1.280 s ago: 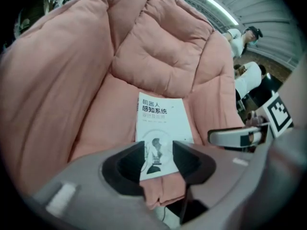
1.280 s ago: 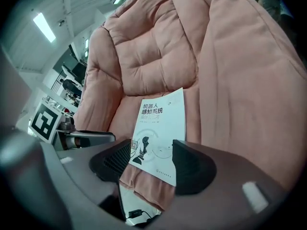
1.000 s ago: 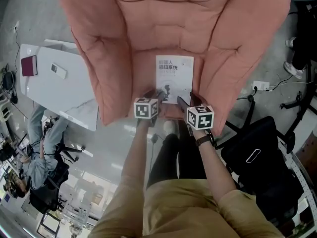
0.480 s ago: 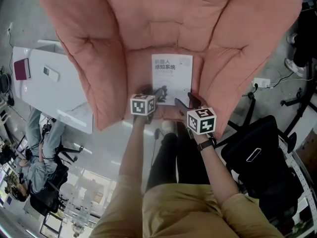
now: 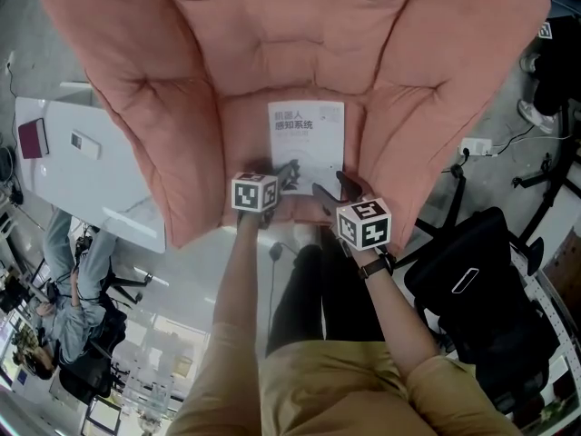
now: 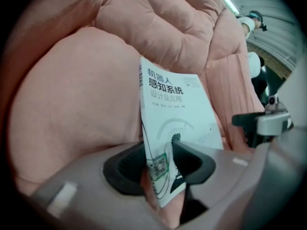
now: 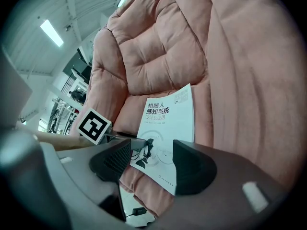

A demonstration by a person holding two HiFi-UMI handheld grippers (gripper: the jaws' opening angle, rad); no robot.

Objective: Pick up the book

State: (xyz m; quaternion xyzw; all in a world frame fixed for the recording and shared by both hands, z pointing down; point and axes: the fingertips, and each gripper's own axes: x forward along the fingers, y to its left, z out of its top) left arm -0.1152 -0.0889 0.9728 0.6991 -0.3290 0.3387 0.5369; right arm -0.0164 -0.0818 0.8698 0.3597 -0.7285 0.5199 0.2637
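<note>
A white book (image 5: 306, 139) with green print lies flat on the seat of a pink padded armchair (image 5: 272, 53). My left gripper (image 5: 283, 173) is at the book's near left corner. In the left gripper view that corner (image 6: 163, 176) stands between the jaws of the left gripper (image 6: 160, 164), which are closing but still set wide, one on each side of the corner. My right gripper (image 5: 331, 187) hovers at the near right corner. Its jaws are open. In the right gripper view the book (image 7: 169, 116) shows through the gap of the right gripper (image 7: 152, 164).
A white table (image 5: 82, 180) stands left of the armchair with a dark red booklet (image 5: 30, 139) and a white remote (image 5: 85, 141). A black office chair (image 5: 472, 289) is to the right, and a power strip (image 5: 475, 145) lies on the floor. A seated person (image 5: 64, 307) is at lower left.
My left gripper has sunk onto the book's near left corner, which now sits between its jaws. The right gripper has stayed at the near right corner.
</note>
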